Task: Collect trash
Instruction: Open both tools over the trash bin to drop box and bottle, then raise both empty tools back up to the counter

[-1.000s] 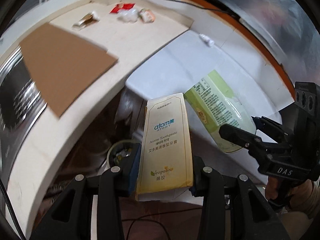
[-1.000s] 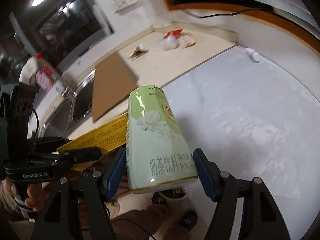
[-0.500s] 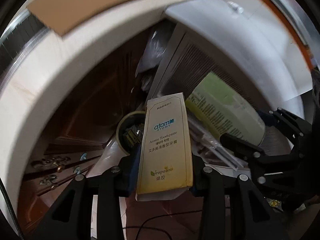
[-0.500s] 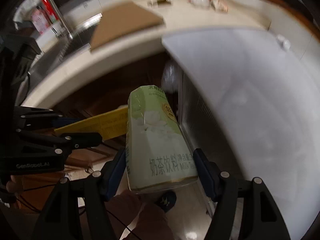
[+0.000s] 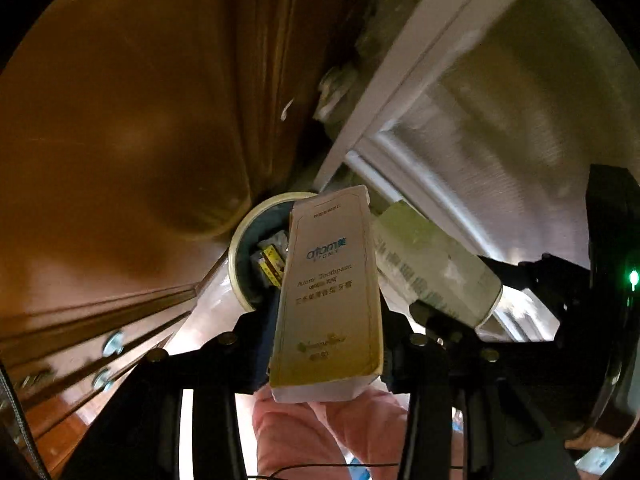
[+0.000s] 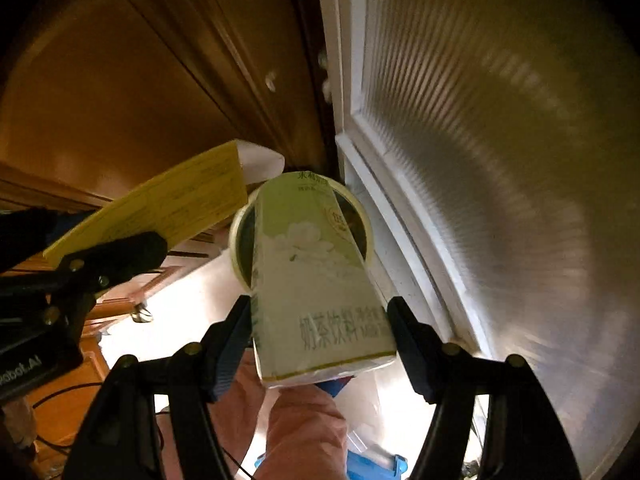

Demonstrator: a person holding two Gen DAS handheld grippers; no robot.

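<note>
Left gripper (image 5: 326, 344) clamps toothpaste box (image 5: 328, 300), jaws just easing open; right gripper (image 6: 320, 344) clamps milk-tea carton (image 6: 316, 280). Both above bin (image 6: 237, 240) mouth: centre, then release.

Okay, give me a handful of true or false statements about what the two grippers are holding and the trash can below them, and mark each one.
1. The left gripper has a toothpaste box between its fingers. True.
2. The right gripper is empty. False: it is shut on a pale green milk tea carton.
3. A round trash can with a pale rim sits below both grippers. True.
4. The trash can is empty. False: the left wrist view shows some packaging already inside.
5. The toothpaste box is already lying in the can. False: it is between the left gripper's fingers, above the can.
</note>
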